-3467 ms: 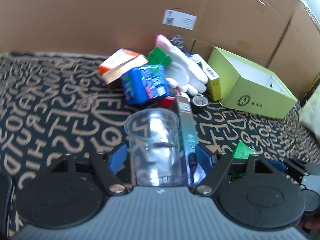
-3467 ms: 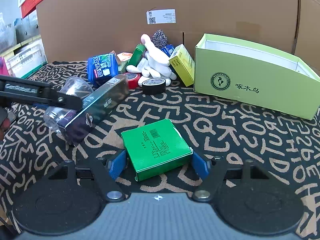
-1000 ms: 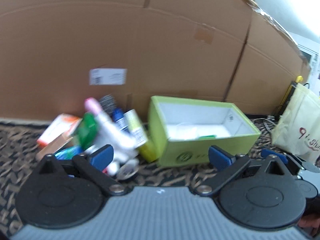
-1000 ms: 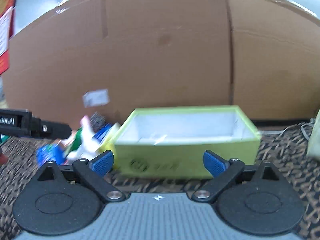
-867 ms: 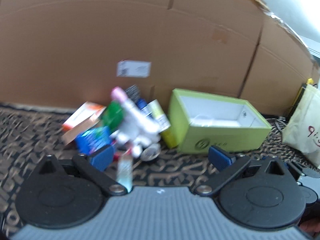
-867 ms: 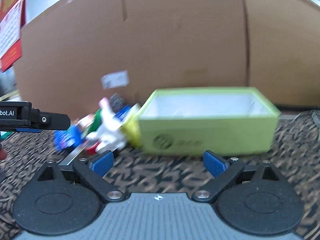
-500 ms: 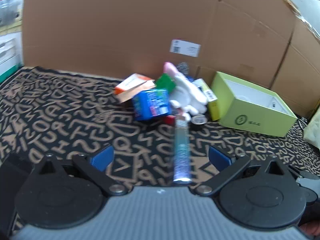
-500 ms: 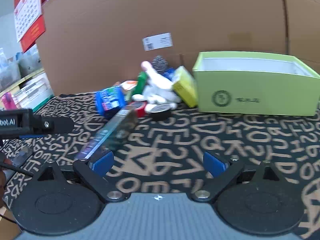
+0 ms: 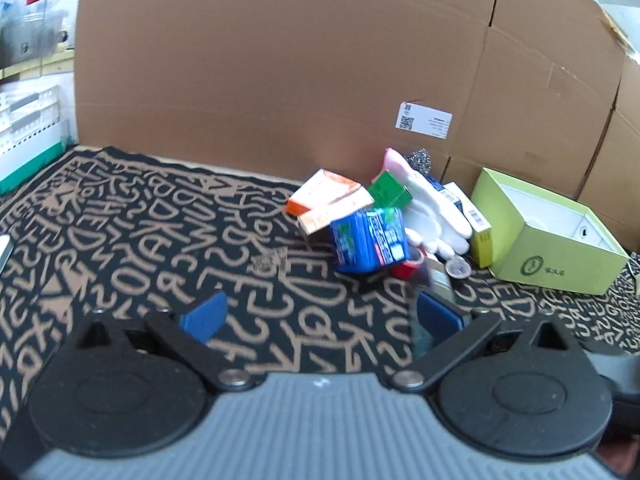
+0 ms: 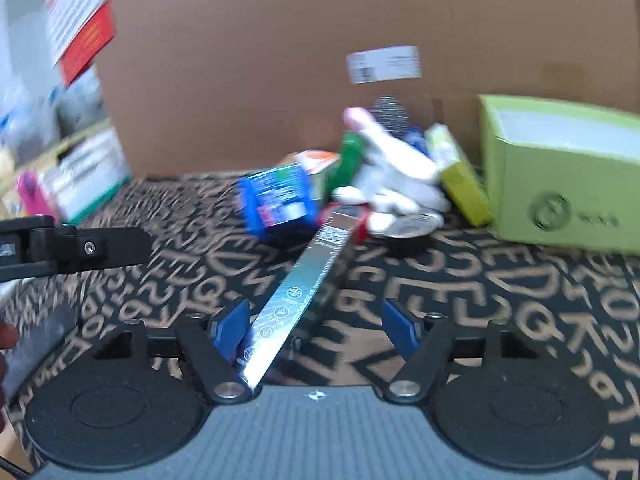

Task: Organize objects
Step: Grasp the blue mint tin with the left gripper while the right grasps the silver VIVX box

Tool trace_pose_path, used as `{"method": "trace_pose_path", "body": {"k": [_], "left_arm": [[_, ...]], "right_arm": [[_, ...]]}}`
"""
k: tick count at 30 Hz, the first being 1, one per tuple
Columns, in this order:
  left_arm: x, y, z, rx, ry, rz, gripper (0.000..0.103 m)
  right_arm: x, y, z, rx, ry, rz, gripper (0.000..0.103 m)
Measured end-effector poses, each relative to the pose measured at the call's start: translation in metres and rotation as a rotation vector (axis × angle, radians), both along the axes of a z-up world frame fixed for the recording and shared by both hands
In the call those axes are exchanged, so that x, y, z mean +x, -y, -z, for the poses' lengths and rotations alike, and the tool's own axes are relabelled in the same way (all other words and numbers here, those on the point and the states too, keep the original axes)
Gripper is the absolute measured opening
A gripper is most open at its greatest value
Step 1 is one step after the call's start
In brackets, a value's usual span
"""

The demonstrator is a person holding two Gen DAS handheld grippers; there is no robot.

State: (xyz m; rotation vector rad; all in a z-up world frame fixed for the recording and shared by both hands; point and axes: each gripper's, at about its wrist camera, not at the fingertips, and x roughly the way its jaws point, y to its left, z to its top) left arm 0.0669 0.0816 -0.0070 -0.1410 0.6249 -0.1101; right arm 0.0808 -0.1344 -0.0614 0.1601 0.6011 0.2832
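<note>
The right gripper [image 10: 316,326] is hovering low over the patterned cloth [image 10: 500,304], its jaws having just been closing yet standing apart around a long silver box [image 10: 308,280] lying aslant between them, near the left pad. The left gripper [image 9: 320,314] is gaping with nothing between its jaws. Beyond, a clutter pile [image 9: 384,220] is sitting beside the green box [image 9: 548,248].

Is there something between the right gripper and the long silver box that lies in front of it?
Nothing visible. The long silver box already lies between the open fingers of the right gripper, close beside its left finger; the jaws have just been closing.
</note>
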Motion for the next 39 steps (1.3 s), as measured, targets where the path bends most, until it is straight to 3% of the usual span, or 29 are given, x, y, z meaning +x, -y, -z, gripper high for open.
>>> {"method": "trace_pose_path", "body": {"k": [5,9,14,15,16,18,22,28,32,37,39], "left_arm": [[0.043,0.011,0.001,-0.034,-0.015,0.057,0.103],[0.082,0.038,0.002,-0.036,-0.030,0.057,0.103],[0.122,0.065,0.019,0.045,-0.075,0.030,0.103],[0.126,0.066,0.022,0.054,-0.084,0.024,0.101],[0.129,0.065,0.026,0.056,-0.095,0.024,0.087],[0.132,0.058,0.031,0.012,-0.139,0.077,0.070],[0.114,0.050,0.031,0.020,-0.150,0.124,0.067],[0.073,0.038,0.027,0.046,-0.167,0.227,0.065],[0.056,0.031,0.025,0.076,-0.172,0.244,0.069],[0.047,0.030,0.022,0.099,-0.143,0.225,0.089],[0.050,0.035,0.019,0.111,-0.123,0.215,0.092]], "right_arm": [[-0.010,0.040,0.001,-0.097,-0.007,0.186,0.075],[-0.019,0.051,-0.001,-0.070,-0.003,0.186,0.075],[-0.025,0.041,-0.001,-0.097,0.003,0.146,0.075],[-0.026,0.039,-0.001,-0.097,0.004,0.137,0.075],[-0.027,0.038,-0.001,-0.098,0.005,0.131,0.075],[-0.026,0.035,-0.002,-0.092,0.013,0.115,0.075],[-0.019,0.020,-0.002,-0.077,0.005,0.065,0.075],[-0.009,-0.013,0.007,-0.098,-0.008,-0.008,0.080],[-0.010,-0.007,0.010,-0.088,-0.035,-0.026,0.047],[-0.024,0.018,0.005,-0.170,-0.045,0.010,0.044],[-0.029,0.025,0.005,-0.178,-0.050,0.026,0.044]]}}
